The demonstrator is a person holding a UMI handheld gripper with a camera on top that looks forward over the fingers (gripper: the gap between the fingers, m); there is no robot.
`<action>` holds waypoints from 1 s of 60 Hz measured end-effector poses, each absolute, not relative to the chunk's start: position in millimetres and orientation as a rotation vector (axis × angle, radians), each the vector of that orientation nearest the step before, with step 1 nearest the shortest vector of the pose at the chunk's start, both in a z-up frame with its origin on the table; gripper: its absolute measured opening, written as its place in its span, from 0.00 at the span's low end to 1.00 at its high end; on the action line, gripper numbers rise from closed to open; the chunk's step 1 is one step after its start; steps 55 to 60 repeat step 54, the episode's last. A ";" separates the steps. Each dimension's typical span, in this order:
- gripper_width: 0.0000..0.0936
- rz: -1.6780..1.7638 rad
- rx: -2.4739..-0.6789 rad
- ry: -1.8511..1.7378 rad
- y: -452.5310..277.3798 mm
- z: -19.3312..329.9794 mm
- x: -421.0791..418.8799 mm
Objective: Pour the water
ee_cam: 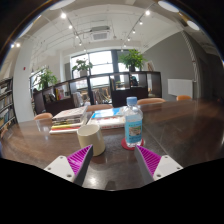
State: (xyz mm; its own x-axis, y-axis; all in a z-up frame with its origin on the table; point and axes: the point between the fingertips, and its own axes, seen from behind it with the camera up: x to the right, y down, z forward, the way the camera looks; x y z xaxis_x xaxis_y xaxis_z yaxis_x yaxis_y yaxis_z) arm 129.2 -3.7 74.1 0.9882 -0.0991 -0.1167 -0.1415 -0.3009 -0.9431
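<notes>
A clear water bottle [133, 122] with a blue label and a red base stands upright on the dark wooden table [180, 125], just ahead of my right finger. A cream paper cup [90, 138] stands to its left, just ahead of my left finger. My gripper [115, 160] is open and empty, its magenta pads [80, 158] spread wide with bare table between them. Both the bottle and the cup lie beyond the fingertips, untouched.
Books and papers [72, 118] lie on the table behind the cup. Chairs [150, 101] stand along the table's far side. Plants and large windows fill the back of the room.
</notes>
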 end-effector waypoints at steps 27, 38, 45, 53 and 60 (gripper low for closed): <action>0.92 0.110 -1.876 0.054 -121.5 122.7 12.5; 0.91 0.065 -1.849 0.031 -134.1 146.9 10.8; 0.92 0.022 -1.853 0.011 -136.3 151.9 9.5; 0.92 0.029 -1.846 0.000 -144.5 159.4 3.1; 0.92 0.030 -1.844 0.000 -145.2 160.2 2.5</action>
